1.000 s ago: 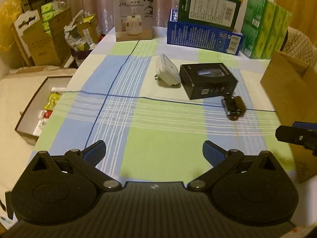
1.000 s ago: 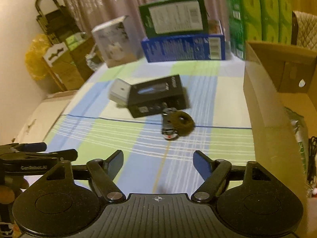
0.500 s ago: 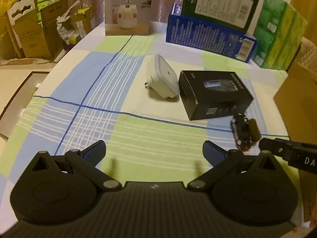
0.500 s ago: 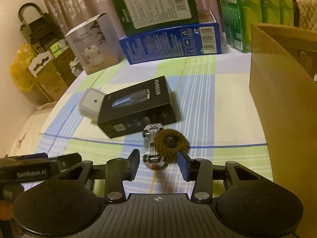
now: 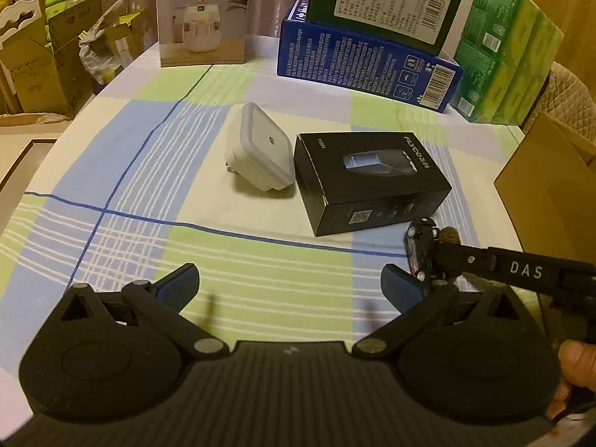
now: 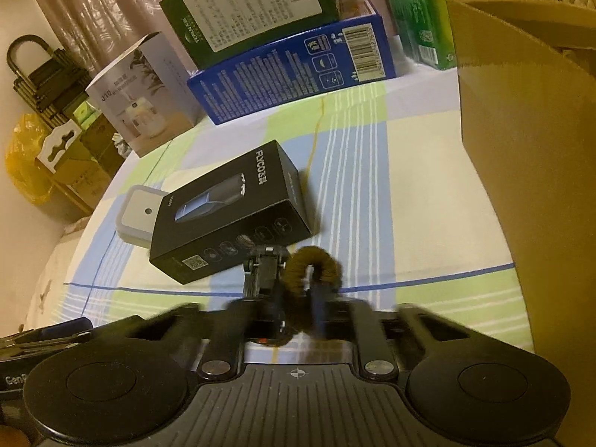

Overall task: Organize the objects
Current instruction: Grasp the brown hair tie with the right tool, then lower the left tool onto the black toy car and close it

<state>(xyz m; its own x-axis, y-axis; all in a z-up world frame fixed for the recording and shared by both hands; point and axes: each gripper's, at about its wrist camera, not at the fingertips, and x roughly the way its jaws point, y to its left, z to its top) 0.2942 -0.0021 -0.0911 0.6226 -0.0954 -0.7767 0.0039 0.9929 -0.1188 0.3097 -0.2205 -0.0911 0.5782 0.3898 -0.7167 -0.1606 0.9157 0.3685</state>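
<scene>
A small black toy car (image 6: 263, 269) with a brown fuzzy hair tie (image 6: 312, 269) against it lies on the checked tablecloth, just in front of a black shaver box (image 6: 234, 208). My right gripper (image 6: 294, 311) is closed around the car and hair tie; it also shows in the left wrist view (image 5: 436, 257), gripping the car (image 5: 421, 246). A white plug adapter (image 5: 260, 156) lies left of the black box (image 5: 368, 178). My left gripper (image 5: 288, 287) is open and empty above the cloth, short of the adapter.
An open cardboard box (image 6: 521, 141) stands at the right table edge. A humidifier box (image 5: 203, 15), a blue box (image 5: 365, 63) with a green box on it, and green tissue packs (image 5: 506, 52) line the back. Cartons stand on the floor at left.
My right gripper moved forward and closed its fingers around the toy car and hair tie. My left gripper moved forward over the table towards the adapter, still open.
</scene>
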